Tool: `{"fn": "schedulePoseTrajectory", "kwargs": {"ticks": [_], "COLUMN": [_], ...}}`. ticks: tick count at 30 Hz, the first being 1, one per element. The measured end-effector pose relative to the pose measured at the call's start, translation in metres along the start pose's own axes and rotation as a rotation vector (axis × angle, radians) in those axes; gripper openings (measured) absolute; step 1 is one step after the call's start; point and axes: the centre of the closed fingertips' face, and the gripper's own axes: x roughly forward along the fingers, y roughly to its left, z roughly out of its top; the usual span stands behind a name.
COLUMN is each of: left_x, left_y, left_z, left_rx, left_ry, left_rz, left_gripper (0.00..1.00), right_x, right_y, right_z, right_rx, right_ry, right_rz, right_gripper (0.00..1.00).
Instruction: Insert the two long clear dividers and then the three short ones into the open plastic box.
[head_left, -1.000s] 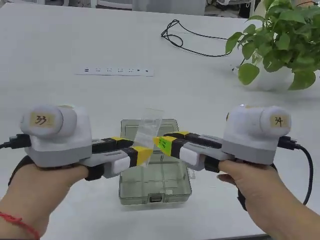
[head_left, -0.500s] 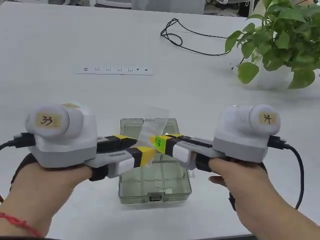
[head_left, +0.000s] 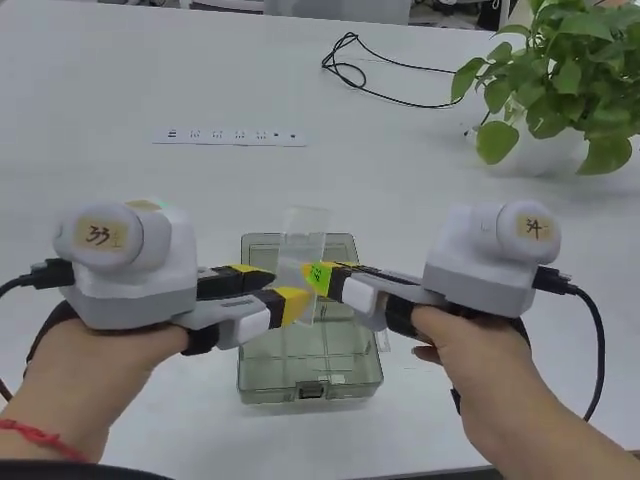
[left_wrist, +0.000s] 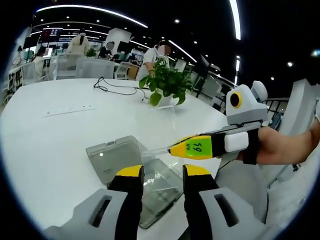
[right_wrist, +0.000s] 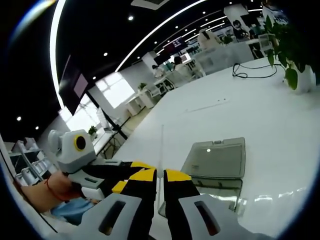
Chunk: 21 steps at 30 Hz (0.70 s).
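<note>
Divider, clear, is standing upright at centre of the head view, just above the open plastic box, which is sitting on the bench at lower centre. Right gripper is clamping the divider's lower part, fingers nearly together on it, edge-on in the right gripper view. Left gripper is hovering just beside, fingers apart, gripping nothing.

Colours: left gripper and right gripper, white-grey bodies, yellow-black jaws; rectangular plastic divider, clear; hinged plastic box, smoke-grey translucent.
</note>
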Motion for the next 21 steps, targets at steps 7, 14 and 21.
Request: {"fn": "schedulePoseTrajectory", "kwargs": {"ticks": [7,14,21], "left_x": [-0.005,-0.013,-0.020], "left_y": [0.005,0.013,0.018], "left_z": [-0.002,-0.007,-0.011], "left_rx": [0.027,0.054,0.077], "left_ry": [0.002,0.011,0.016], "left_rz": [-0.003,-0.002,-0.007], "left_gripper": [0.37,0.44,0.47], "right_x": [-0.003,-0.007,-0.011], "right_y": [-0.004,-0.010,-0.010], "right_z": [0.006,0.009,0.006], "right_rx": [-0.002,-0.012,-0.007], "right_ry": [0.005,0.015,0.039], "right_rz": [-0.006,-0.017,-0.024], "right_gripper": [0.07,0.07,0.07]}}
